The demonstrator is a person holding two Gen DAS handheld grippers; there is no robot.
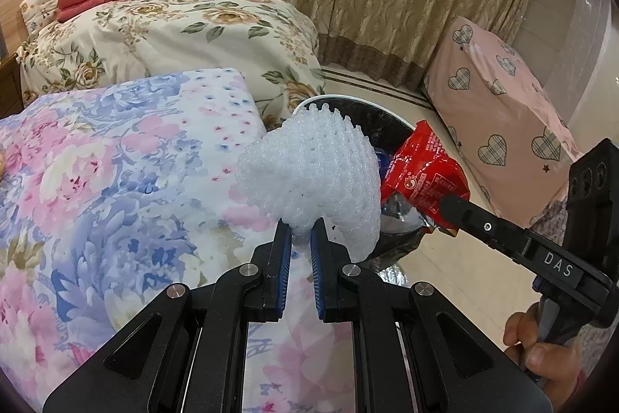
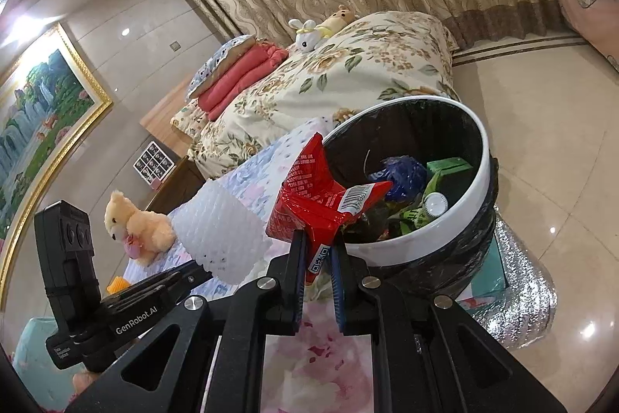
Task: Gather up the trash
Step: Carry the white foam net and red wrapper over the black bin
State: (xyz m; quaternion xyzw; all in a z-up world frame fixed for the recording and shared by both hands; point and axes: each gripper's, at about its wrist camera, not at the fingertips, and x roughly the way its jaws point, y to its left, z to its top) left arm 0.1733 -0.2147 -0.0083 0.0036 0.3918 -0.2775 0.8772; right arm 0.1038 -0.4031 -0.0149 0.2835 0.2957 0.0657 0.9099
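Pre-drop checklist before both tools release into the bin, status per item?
1. Left tool shut on white foam net: ok.
2. Right tool shut on red snack wrapper: ok.
3. Trash bin open, with room above the trash inside: ok.
4. Wrapper past the bin rim: partly, its tip reaches over, the gripped end is outside: not ok.
5. Foam net over the opening: it sits beside the rim: not ok.
6. Bin standing steady on the floor: cannot tell.
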